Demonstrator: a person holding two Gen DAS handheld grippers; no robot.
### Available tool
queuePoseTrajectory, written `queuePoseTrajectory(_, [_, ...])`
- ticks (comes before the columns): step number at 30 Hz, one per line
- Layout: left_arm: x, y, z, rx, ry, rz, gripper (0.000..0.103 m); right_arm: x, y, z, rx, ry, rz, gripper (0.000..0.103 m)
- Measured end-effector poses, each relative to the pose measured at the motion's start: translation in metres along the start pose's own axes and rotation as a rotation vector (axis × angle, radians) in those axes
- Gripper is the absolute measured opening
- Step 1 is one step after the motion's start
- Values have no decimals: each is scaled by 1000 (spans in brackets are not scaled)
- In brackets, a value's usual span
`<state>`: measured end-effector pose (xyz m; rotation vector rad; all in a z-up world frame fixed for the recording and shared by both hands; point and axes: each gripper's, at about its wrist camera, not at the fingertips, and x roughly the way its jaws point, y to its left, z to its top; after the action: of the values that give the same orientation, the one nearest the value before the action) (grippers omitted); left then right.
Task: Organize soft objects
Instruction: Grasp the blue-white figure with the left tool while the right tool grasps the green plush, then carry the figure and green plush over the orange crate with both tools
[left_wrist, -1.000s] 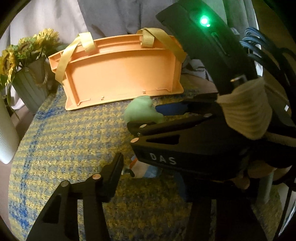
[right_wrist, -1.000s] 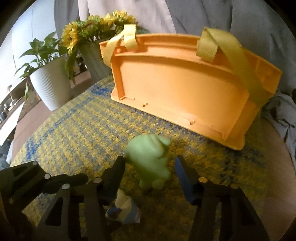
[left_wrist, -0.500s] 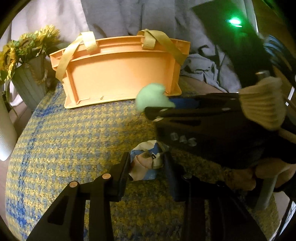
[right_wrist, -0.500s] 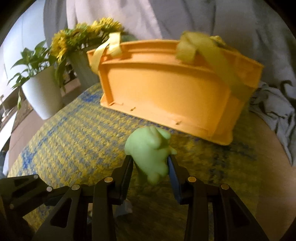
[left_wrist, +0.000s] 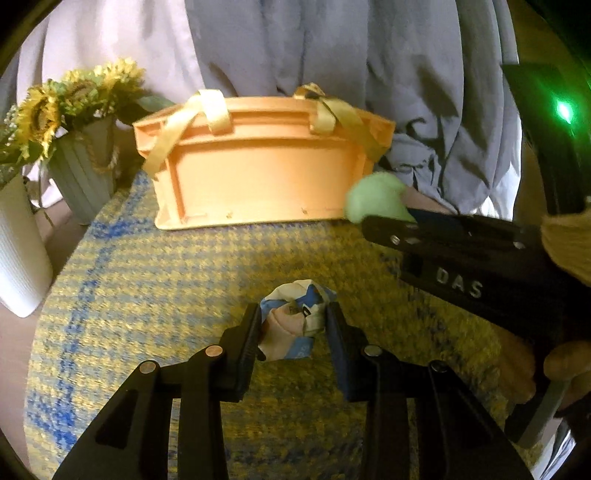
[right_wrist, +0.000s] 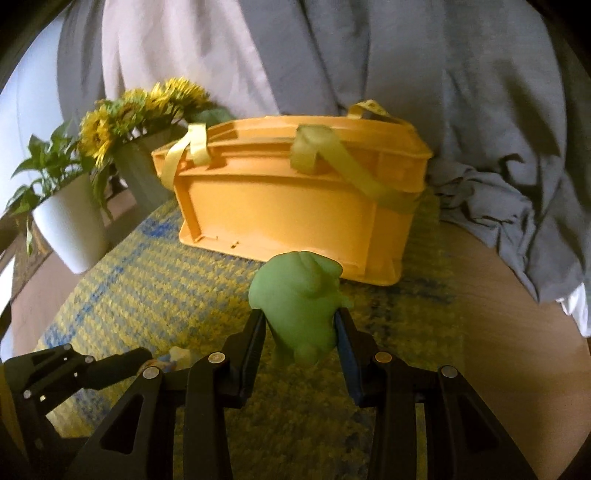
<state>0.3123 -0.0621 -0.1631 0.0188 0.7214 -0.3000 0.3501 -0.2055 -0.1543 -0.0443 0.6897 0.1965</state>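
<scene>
Each hand-held gripper was grasping a toy: the right (right_wrist: 299, 332) a green toy (right_wrist: 299, 299), the left (left_wrist: 291, 325) a blue-white toy (left_wrist: 291, 321). Next, probably lifting both over the orange basket (right_wrist: 295, 206) rim.

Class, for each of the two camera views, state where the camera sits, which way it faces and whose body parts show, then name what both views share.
Left wrist: rides the left gripper, facing the orange basket; its fingers pinch a blue-white soft toy; the right gripper and a hand enter at right.
Right wrist: rides the right gripper, facing the basket; it pinches a green soft toy; the left gripper shows lower left.
Shared: basket, woven mat, sunflowers, green toy.
</scene>
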Motion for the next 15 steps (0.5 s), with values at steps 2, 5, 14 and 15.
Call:
queuePoseTrajectory(2, [-5,3,4,-4,-15,6,35,-7,2,1,17,-12,-16,39])
queuePoseTrajectory(5, [-15,9,13,-14,-42,8,35,-18,5,3,28,-30,-39,39])
queuePoseTrajectory(14, [-47,23,37,-3,-129,-6,35,-51,15,12,71,-84,-87,39])
queuePoseTrajectory(15, [-52,24,40,0,-141,-9,35,-55,15,12,78,-89,-88,39])
